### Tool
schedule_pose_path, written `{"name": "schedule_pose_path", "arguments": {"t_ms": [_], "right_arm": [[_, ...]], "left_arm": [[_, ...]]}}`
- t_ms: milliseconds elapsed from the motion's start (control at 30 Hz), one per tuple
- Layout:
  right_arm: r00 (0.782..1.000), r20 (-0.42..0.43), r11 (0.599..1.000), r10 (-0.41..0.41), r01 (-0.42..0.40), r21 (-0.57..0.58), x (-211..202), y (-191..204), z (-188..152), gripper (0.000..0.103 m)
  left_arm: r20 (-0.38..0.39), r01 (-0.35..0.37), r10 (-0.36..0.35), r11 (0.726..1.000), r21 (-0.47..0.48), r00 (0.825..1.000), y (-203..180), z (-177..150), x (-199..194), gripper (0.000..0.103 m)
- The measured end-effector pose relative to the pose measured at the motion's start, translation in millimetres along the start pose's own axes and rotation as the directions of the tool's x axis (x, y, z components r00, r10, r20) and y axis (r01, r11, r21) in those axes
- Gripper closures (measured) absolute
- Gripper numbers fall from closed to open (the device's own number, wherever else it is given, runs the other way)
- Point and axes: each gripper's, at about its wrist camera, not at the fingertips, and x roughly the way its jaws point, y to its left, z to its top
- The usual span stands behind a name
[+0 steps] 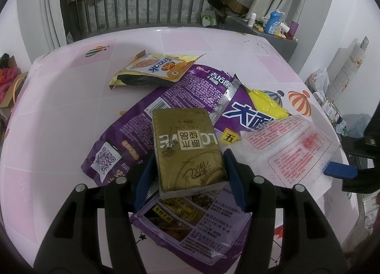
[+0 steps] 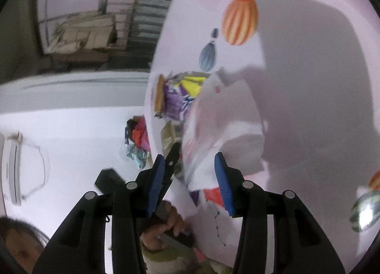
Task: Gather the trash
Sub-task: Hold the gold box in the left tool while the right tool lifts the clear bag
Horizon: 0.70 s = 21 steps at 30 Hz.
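Landmark: the purple snack bag [image 1: 180, 112], spread flat on the pink worktop [image 1: 71, 98], is taken as the reference for every place below.

Yellow snack wrapper [image 1: 154, 70]: it is seen just beyond the purple bag's far edge, torn open and lying flat; nothing can be made out inside it.

Gold tissue pack [image 1: 187, 150]: it is held above the near part of the purple bag, tilted away from the camera.

Left gripper [image 1: 188, 174]: the jaws are seen about half open and closed on the gold pack, one blue pad against each long side; the pack is judged to be gripped this way so that it can be lifted clear of the loose wrappers.

Purple bag as container: it is torn open at its far right corner, where a yellow lining shows; no contents are visible.

Clear wrapper with red print [image 1: 289, 150]: it is laid over the purple bag's right edge, flat and empty-looking.

Right gripper [image 2: 190, 179]: it is seen at the clear wrapper's right edge, rolled on its side; the jaws are partly open with the wrapper's edge between them, and no pad is seen pressing on it.

Collection bin: none is seen in either view.
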Motion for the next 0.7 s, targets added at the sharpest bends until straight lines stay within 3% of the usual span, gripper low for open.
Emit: {"name": "schedule_pose_path", "arguments": {"t_ms": [167,267,333,400,700], "right_arm": [[1.000,0.028,0.999,0.000,-0.001,0.040,10,-7,8,0.063],[0.999,0.050,0.998,0.000,-0.003,0.057,11,-10,8,0.077],[0.998,0.059,0.998,0.009,-0.013,0.061,13,-13,8,0.093],[0.997,0.067,0.997,0.037,-0.041,0.070,13,-14,8,0.098],[0.963,0.095,0.967,0.253,-0.253,-0.007,2,8,7,0.099]], "left_arm": [[0.002,0.000,0.000,1.000,-0.001,1.000,1,0,0,0.049],[0.004,0.010,-0.010,1.000,-0.010,1.000,1,0,0,0.049],[0.010,0.031,-0.031,0.999,-0.019,0.999,2,-1,-1,0.049],[0.015,0.044,-0.043,0.999,-0.024,0.999,3,-1,-2,0.049],[0.078,0.064,-0.060,0.997,-0.048,0.995,14,9,-34,0.050]]}}
